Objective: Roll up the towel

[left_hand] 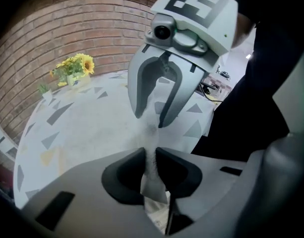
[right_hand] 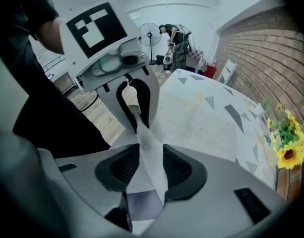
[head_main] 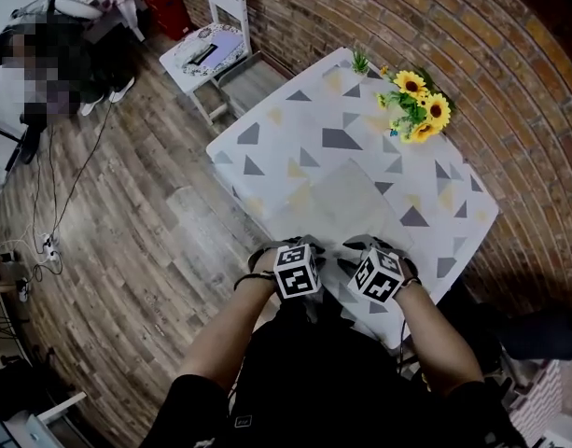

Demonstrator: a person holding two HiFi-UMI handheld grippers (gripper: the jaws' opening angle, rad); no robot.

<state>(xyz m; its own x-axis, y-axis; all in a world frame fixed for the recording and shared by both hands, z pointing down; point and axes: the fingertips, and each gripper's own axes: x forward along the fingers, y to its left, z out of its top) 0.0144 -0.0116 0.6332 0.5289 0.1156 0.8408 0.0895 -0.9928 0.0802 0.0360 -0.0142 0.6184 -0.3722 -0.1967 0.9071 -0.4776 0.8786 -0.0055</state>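
Note:
A pale grey towel (head_main: 346, 203) lies flat on the table's patterned cloth (head_main: 267, 138), its near edge at the front of the table. Both grippers are at that near edge, side by side and pointing steeply down. My left gripper (left_hand: 151, 155) is shut on a raised fold of the towel (left_hand: 152, 182), which its pads pinch. A strip of the towel (right_hand: 149, 152) also runs between the jaws of my right gripper (right_hand: 151, 155), but these stand apart and do not press on it. In the head view the marker cubes hide the jaw tips of the left gripper (head_main: 290, 250) and the right gripper (head_main: 369, 250).
A vase of sunflowers (head_main: 418, 108) and a small green plant (head_main: 360, 62) stand at the table's far side by the brick wall. A white chair (head_main: 220, 7) and a low side table (head_main: 206, 49) are beyond the left corner. A person (head_main: 43, 54) is far left.

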